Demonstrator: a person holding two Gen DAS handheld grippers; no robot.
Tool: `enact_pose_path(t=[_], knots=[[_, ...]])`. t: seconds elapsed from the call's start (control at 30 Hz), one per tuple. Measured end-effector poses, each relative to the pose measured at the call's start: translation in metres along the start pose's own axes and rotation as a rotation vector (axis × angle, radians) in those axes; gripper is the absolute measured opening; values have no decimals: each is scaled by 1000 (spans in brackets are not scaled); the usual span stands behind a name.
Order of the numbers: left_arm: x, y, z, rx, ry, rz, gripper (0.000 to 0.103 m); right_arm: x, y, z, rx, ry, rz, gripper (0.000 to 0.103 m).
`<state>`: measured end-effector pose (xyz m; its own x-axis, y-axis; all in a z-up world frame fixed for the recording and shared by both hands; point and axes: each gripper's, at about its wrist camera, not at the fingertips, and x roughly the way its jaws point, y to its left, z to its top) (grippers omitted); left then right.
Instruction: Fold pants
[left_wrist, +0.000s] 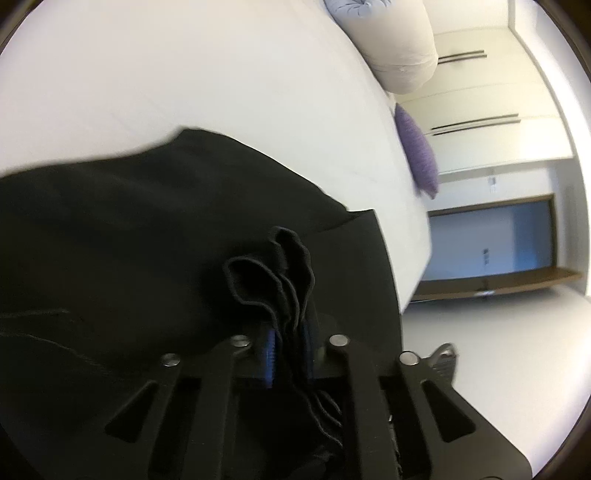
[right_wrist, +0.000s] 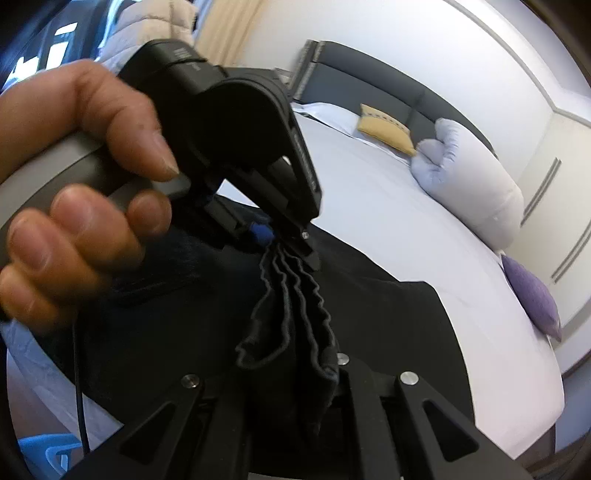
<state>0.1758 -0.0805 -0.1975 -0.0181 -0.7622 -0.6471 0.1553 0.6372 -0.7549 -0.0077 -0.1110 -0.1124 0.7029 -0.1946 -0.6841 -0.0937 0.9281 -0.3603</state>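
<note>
Gripping the crinkled waistband, both tongs, left tongs (left_wrist: 288, 354) and right tongs (right_wrist: 325, 373), are clenched on the black fabric pants (left_wrist: 147, 240), which lie on the white bed (left_wrist: 221, 74), long axis running toward the frame's left.

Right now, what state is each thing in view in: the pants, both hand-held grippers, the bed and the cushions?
Black pants: bunched at one edge, pinched by both hand-held grippers, the rest draped on the bed.
Left hand-held gripper: shut on the pants' gathered edge.
Right hand-held gripper: shut on the same edge.
Bed: covered with a smooth white sheet.
Purple cushion: lying at the bed's edge.
Yellow cushion: lying near the headboard.
</note>
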Motion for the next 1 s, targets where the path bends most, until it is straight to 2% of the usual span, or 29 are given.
enact_pose_path(t=[0.13, 0.3, 0.43, 0.63, 0.73, 0.8, 0.87, 0.93, 1.0], knots=[[-17, 7, 0, 48, -5, 62, 8, 6, 13, 6, -46, 6, 26, 6], [-26, 17, -6, 60, -13, 97, 8, 17, 24, 11, -86, 26, 43, 7], [-1, 7, -5, 69, -15, 128, 8, 24, 30, 9, -112, 47, 51, 7], [-2, 22, -9, 61, -14, 142, 9, 43, 23, 7, -90, 88, 94, 12], [-6, 27, -11, 61, -21, 133, 11, 47, 11, 9, -37, 96, 120, 14], [-3, 22, -14, 58, -35, 144, 14, 44, -2, 10, 29, 111, 169, 26], [-16, 20, -16, 76, -62, 182, 16, 38, -18, 9, 105, 115, 239, 53], [-35, 17, -17, 96, -116, 269, 16, 29, -40, 4, 203, 112, 374, 72], [-48, 16, -17, 94, -154, 330, 16, 21, -65, -1, 289, 115, 476, 72]])
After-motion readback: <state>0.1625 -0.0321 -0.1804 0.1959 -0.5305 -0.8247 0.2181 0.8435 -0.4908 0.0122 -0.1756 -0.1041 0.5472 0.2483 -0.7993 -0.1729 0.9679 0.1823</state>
